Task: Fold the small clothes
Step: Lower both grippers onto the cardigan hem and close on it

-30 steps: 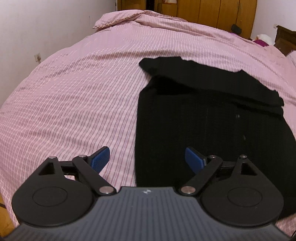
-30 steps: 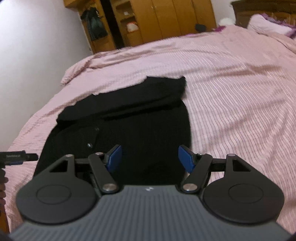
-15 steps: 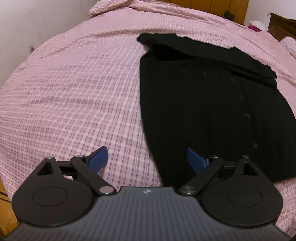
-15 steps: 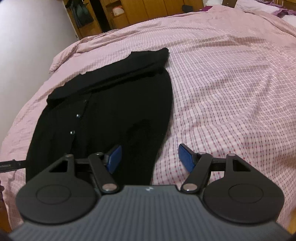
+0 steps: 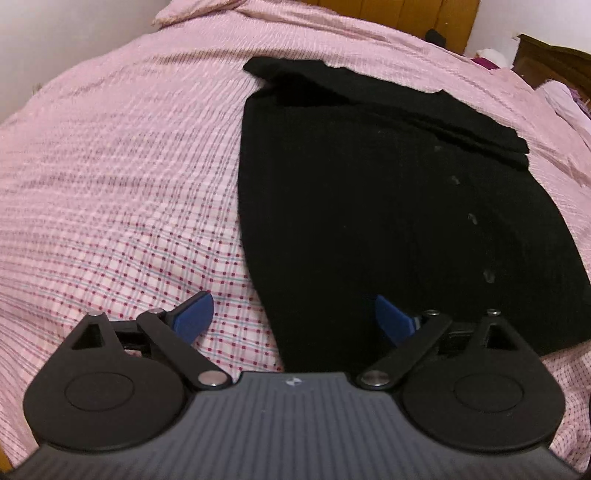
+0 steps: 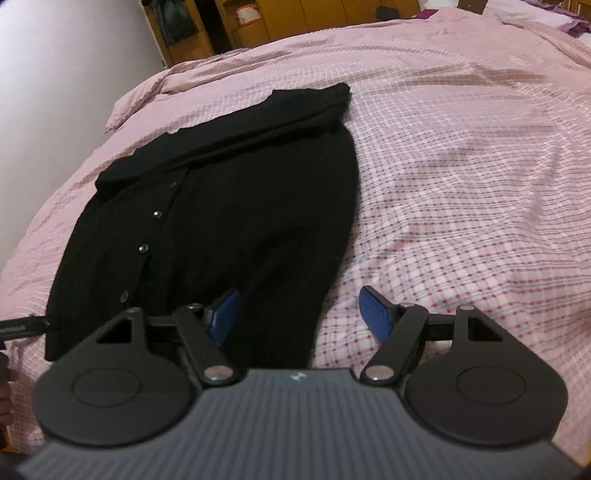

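Observation:
A black button-front cardigan [image 5: 369,192] lies flat on the pink checked bedspread [image 5: 110,166], its sleeves folded across the far end. It also shows in the right wrist view [image 6: 240,206]. My left gripper [image 5: 293,317] is open and empty, low over the cardigan's near left corner, straddling its left edge. My right gripper [image 6: 299,310] is open and empty, low over the near right corner, straddling the right edge. The tip of the left gripper [image 6: 22,326] shows at the left edge of the right wrist view.
The bedspread [image 6: 461,166] stretches wide on both sides of the cardigan. Wooden wardrobes [image 6: 295,18] stand beyond the bed's far end. A dark headboard [image 5: 554,55] and pillows [image 5: 565,99] are at the far right. A white wall [image 6: 66,74] runs along the left.
Both grippers have come down and closer to the cardigan's near corners. Both stayed open. The cardigan has not moved.

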Demonstrator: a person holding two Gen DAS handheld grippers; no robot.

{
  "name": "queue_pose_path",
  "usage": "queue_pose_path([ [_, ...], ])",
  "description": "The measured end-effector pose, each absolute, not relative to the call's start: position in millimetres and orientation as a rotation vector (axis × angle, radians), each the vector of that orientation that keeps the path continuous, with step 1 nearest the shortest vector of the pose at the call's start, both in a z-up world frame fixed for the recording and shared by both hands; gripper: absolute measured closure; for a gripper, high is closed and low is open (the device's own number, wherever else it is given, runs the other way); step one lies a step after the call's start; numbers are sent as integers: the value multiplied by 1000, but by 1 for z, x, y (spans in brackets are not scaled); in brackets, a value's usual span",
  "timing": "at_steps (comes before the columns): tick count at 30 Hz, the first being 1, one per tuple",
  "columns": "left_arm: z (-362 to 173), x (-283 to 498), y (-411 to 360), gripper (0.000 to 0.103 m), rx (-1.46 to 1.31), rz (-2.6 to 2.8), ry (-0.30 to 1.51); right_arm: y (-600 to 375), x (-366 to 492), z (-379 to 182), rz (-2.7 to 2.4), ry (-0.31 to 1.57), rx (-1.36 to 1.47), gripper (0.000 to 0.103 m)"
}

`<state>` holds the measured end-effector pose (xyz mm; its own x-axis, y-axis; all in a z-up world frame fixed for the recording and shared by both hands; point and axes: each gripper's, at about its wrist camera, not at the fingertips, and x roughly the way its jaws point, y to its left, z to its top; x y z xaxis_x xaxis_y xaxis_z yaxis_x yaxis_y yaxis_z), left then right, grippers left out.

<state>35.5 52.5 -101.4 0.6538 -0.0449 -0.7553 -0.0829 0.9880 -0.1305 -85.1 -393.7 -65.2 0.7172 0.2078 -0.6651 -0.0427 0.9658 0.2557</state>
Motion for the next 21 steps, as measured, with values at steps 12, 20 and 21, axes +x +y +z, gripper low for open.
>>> queue_pose_path([
  [12, -105, 26, 58, 24, -318, -163, 808, -390, -82, -82, 221, 747, 294, 27],
  [20, -113, 25, 60, 32, -396, -159, 807, -389, -84, -89, 276, 739, 374, 27],
  [21, -114, 25, 58, 31, -381, -153, 809, -387, -84, -89, 274, 736, 365, 27],
])
